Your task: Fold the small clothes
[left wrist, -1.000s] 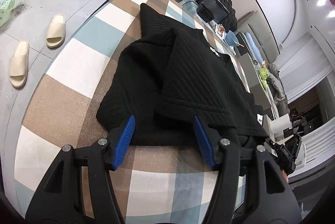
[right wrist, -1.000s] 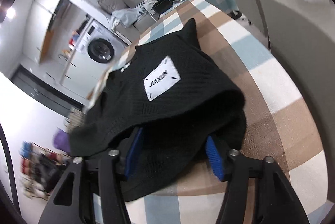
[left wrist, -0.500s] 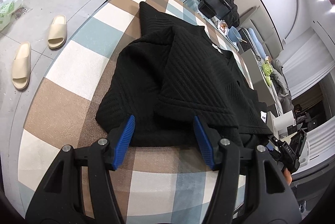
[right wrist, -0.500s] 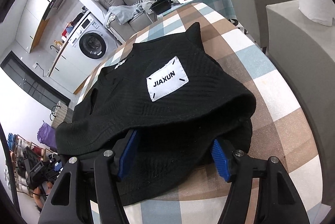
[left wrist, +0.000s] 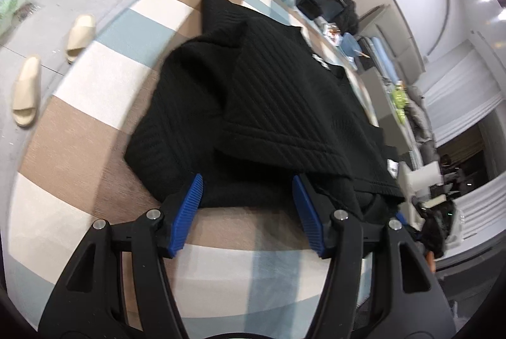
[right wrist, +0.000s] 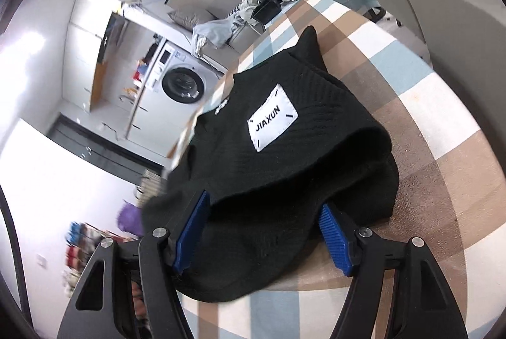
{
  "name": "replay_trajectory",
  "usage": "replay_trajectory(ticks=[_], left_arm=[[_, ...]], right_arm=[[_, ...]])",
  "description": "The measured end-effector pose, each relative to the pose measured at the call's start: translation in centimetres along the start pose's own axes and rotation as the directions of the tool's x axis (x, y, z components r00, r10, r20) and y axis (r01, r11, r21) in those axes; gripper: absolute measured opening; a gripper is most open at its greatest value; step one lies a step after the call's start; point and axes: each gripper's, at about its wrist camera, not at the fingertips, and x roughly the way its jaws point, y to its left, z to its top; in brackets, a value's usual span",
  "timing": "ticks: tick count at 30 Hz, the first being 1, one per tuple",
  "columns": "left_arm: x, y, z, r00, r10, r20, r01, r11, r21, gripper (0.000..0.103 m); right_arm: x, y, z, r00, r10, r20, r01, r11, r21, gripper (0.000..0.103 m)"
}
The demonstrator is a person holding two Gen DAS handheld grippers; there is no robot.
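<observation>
The right gripper has just been opening its jaws; they stand spread with the near hem of the black top between them, blue pads not pressing it. The left gripper is also spread, straddling the hem at the table's near edge. A white patch on the top reads "JIAXUN". The top lies folded on the checked table.

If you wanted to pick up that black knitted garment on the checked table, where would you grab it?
Probably the near hem of the black garment, approached low from the table's near edge. That edge lies thick and doubled toward both sets of fingers, so it offers a firm fold to pinch.
</observation>
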Motion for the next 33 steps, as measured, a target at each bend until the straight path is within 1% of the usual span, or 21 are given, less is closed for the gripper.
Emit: replay_trajectory(ticks=[3,4,5,6,8,11,14,17,18,20,22,23,24,25,26,28,31,33], left_arm=[[0.3,-0.7,-0.2,0.997,-0.077,-0.017,0.078,0.997,0.026,0.059],[0.5,-1.1,-0.2,0.994,-0.106,-0.021,0.106,0.994,0.037,0.061],[0.7,-1.4,-0.2,0.992,-0.122,-0.024,0.123,0.991,0.046,0.064],[0.9,-1.7,-0.3,0.991,-0.132,-0.026,0.134,0.990,0.050,0.065],[1.7,-2.0,-0.1,0.989,-0.147,-0.031,0.148,0.988,0.032,0.065],[2.5,-2.1,0.5,0.986,-0.169,0.001,0.169,0.986,-0.004,0.065],[2.9,-2.4,2.3,0.984,-0.170,0.045,0.171,0.985,-0.022,0.065],[3.1,-3.5,4.4,0.983,-0.169,0.069,0.171,0.985,-0.013,0.064],[3.0,-4.1,4.9,0.983,-0.169,0.073,0.169,0.986,0.001,0.064],[2.6,-6.2,5.4,0.977,-0.195,0.086,0.190,0.980,0.063,0.065],[2.0,-8.7,5.2,0.968,-0.233,0.089,0.218,0.964,0.153,0.065],[1.8,-9.7,4.9,0.966,-0.247,0.078,0.228,0.953,0.197,0.067],[1.7,-10.3,4.5,0.966,-0.250,0.072,0.229,0.948,0.222,0.068],[1.6,-10.6,4.1,0.969,-0.238,0.068,0.216,0.946,0.241,0.068],[1.4,-10.7,4.0,0.972,-0.226,0.068,0.204,0.949,0.241,0.068],[1.1,-9.3,3.4,0.977,-0.199,0.069,0.182,0.963,0.198,0.068],[0.3,-5.3,2.7,0.984,-0.150,0.096,0.142,0.987,0.081,0.068],[-0.1,-3.1,2.1,0.988,-0.111,0.112,0.108,0.994,0.028,0.068]], right_arm=[[0.1,-0.3,0.1,1.000,-0.016,0.000,0.016,1.000,0.006,0.070],[0.2,-0.4,0.2,1.000,-0.021,-0.005,0.021,1.000,0.006,0.070],[0.3,-0.4,0.1,1.000,-0.023,-0.007,0.023,1.000,0.005,0.070],[0.4,-0.4,0.1,1.000,-0.027,-0.009,0.027,1.000,0.003,0.070],[0.6,-0.5,0.1,0.999,-0.031,-0.012,0.031,1.000,0.003,0.070],[0.6,-0.6,0.1,0.999,-0.033,-0.015,0.033,0.999,0.006,0.071],[0.5,-0.8,0.0,0.999,-0.029,-0.015,0.030,1.000,0.010,0.071],[0.3,-1.1,-0.1,0.999,-0.029,-0.017,0.029,0.999,0.028,0.071],[0.3,-1.2,-0.1,0.999,-0.029,-0.016,0.029,0.999,0.034,0.071],[0.3,-1.2,-0.2,0.999,-0.029,-0.014,0.030,0.999,0.037,0.071],[0.4,-1.2,-0.3,0.999,-0.033,-0.012,0.034,0.999,0.037,0.071],[0.4,-1.3,-0.3,0.999,-0.035,-0.013,0.036,0.999,0.038,0.071],[0.4,-1.3,-0.3,0.999,-0.038,-0.013,0.039,0.999,0.038,0.071],[0.4,-1.2,-0.4,0.999,-0.041,-0.014,0.041,0.998,0.036,0.071],[0.4,-1.2,-0.4,0.999,-0.044,-0.015,0.044,0.999,0.032,0.071],[0.4,-1.1,-0.5,0.999,-0.047,-0.016,0.048,0.998,0.027,0.071],[0.5,-1.2,-0.5,0.999,-0.046,-0.017,0.046,0.999,0.028,0.071],[0.5,-1.2,-0.5,0.999,-0.043,-0.017,0.044,0.999,0.027,0.071]])
